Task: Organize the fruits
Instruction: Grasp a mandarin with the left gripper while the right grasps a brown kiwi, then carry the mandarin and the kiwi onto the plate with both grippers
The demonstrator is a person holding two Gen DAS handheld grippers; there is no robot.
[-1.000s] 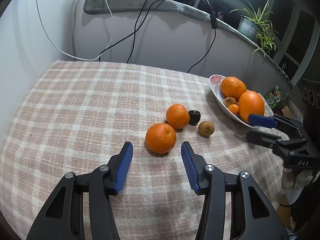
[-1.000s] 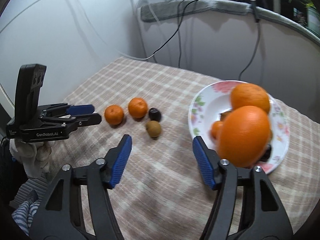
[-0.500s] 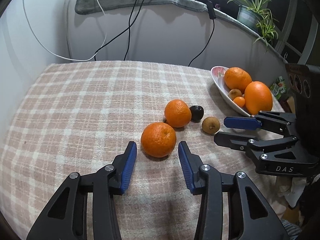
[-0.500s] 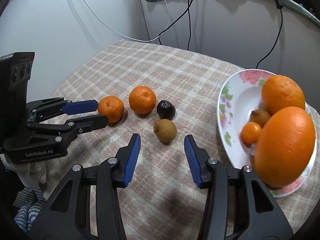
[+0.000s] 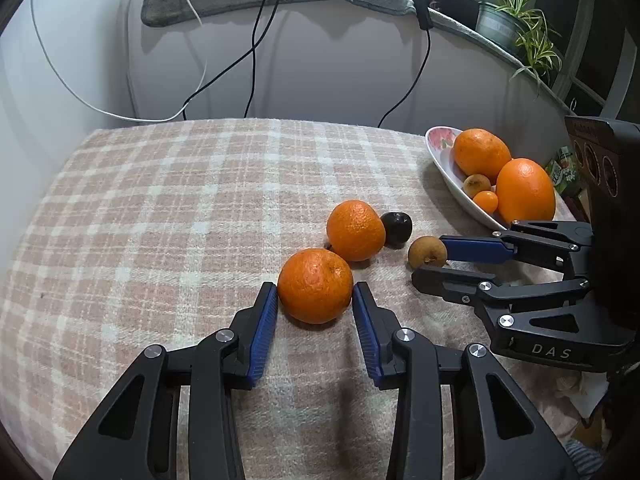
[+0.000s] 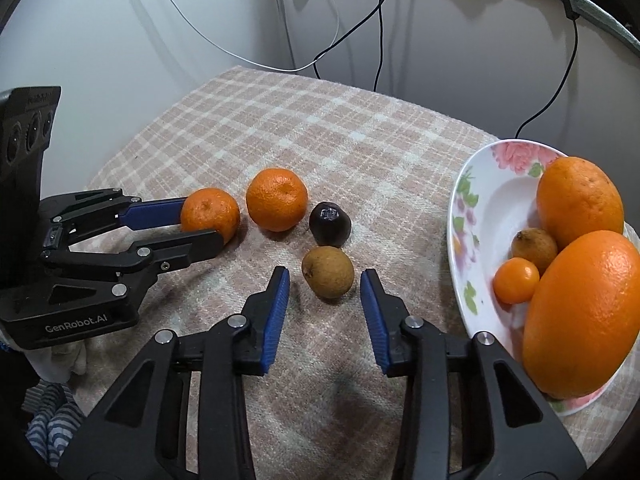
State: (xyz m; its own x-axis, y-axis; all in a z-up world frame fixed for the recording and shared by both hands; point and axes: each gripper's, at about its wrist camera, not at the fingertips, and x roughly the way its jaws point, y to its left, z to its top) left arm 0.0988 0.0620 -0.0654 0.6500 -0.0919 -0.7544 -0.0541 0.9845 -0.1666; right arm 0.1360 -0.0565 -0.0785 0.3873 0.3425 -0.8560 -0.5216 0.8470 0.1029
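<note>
On the plaid cloth lie two tangerines, a dark round fruit and a small brown fruit. My left gripper [image 5: 315, 294] is open, its blue pads on either side of the near tangerine [image 5: 315, 285], close to its sides. It shows in the right wrist view too [image 6: 208, 213]. The second tangerine [image 5: 355, 230] sits just behind, with the dark fruit [image 5: 397, 227] beside it. My right gripper [image 6: 325, 280] is open, its pads flanking the brown fruit [image 6: 328, 276] with a gap each side. The flowered plate [image 6: 476, 216] at the right holds two big oranges and two small fruits.
Cables hang down the white wall behind the table. A potted plant [image 5: 516, 20] stands on the ledge at the upper right. The cloth's rounded edge drops off at the left and the front. Striped fabric [image 6: 52, 424] lies below the table's left edge.
Both grippers have moved forward and down. The left one now has the near tangerine between its pads. The right one has swung left from the plate and now flanks the brown fruit.
</note>
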